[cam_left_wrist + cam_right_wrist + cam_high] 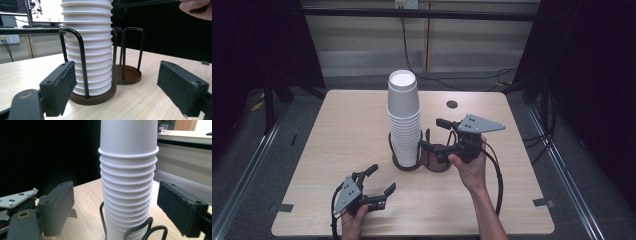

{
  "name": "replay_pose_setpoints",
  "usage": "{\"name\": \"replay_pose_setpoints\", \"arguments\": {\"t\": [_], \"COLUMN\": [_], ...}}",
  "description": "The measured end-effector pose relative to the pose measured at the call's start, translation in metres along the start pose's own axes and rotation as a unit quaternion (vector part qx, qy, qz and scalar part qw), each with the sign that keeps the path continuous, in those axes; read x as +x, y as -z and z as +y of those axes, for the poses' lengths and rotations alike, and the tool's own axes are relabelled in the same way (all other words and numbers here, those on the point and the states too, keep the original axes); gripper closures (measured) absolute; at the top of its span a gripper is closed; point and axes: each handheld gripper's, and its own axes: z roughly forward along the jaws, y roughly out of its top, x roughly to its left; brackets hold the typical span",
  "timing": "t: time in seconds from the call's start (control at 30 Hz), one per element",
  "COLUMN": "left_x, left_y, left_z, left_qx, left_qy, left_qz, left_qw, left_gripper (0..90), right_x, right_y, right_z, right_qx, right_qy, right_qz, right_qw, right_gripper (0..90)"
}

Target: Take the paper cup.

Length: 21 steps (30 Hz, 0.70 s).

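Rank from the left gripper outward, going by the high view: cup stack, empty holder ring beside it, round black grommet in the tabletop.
From the left gripper, near the table's front left:
1. Cup stack, in its wire holder, centre of the table.
2. Empty holder ring, just right of the stack.
3. Black grommet, far side, right of centre.

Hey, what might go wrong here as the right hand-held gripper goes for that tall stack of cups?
1. The cup stack towers well above the wire holder, so a sideways nudge from the right hand-held gripper could tip it.
2. The cups are tightly nested; pulling the top one may lift several.
3. The left hand-held gripper rests apart, not steadying the holder, which might slide.
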Motion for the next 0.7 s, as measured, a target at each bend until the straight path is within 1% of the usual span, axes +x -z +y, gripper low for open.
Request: {"name": "replay_pose_setpoints", "arguments": {"t": [0.1,0.13,0.23,0.27,0.33,0.37,0.43,0.47,0.5,0.57,0.6,0.63,0.67,0.7], "left_x": [0.000,0.000,0.000,0.000,0.000,0.000,0.000,-0.001,0.000,0.000,0.000,-0.001,0.000,0.000], "left_y": [0.000,0.000,0.000,0.000,0.000,0.000,0.000,0.000,0.000,0.000,0.000,0.000,0.000,0.000], "left_z": [0.000,0.000,0.000,0.000,0.000,0.000,0.000,0.000,0.000,0.000,0.000,0.000,0.000,0.000], "left_qx": [0.000,0.000,-0.001,0.000,-0.001,-0.001,0.000,-0.001,0.000,-0.001,-0.001,-0.001,0.000,0.000], "left_qy": [-0.003,-0.003,0.002,-0.002,-0.002,0.002,-0.002,0.004,-0.002,0.000,0.001,0.003,-0.001,-0.001], "left_qz": [0.000,0.000,0.000,0.000,0.000,0.000,0.000,0.001,0.000,0.000,0.000,0.000,0.000,0.000], "left_qw": [1.0000,1.0000,1.0000,1.0000,1.0000,1.0000,1.0000,1.0000,1.0000,1.0000,1.0000,1.0000,1.0000,1.0000], "left_gripper": [15.4,15.4,15.4,15.4,15.4,15.4,15.4,15.4,15.4,15.4,15.4,15.4,15.4,15.4], "right_x": [-0.001,-0.003,-0.005,-0.007,-0.007,-0.008,-0.009,-0.010,-0.010,-0.011,-0.012,-0.012,-0.013,-0.013], "right_y": [-0.001,-0.002,-0.003,-0.004,-0.004,-0.005,-0.005,-0.006,-0.006,-0.008,-0.009,-0.009,-0.010,-0.010], "right_z": [0.005,0.011,0.016,0.019,0.021,0.022,0.026,0.030,0.030,0.034,0.037,0.037,0.040,0.040], "right_qx": [-0.001,0.000,0.002,0.003,0.003,0.001,0.003,0.005,0.005,0.007,0.012,0.012,0.018,0.018], "right_qy": [0.001,0.003,0.004,0.004,0.004,0.004,0.005,0.006,0.006,0.007,0.006,0.006,0.009,0.009], "right_qz": [0.006,0.008,0.010,0.015,0.016,0.017,0.020,0.024,0.024,0.025,0.030,0.030,0.031,0.031], "right_qw": [1.0000,1.0000,0.9999,0.9999,0.9999,0.9998,0.9998,0.9997,0.9997,0.9996,0.9995,0.9995,0.9993,0.9993], "right_gripper": [13.5,13.5,13.3,13.3,13.4,13.4,13.5,13.7,13.7,14.7,14.8,14.8,15.5,15.5]}}
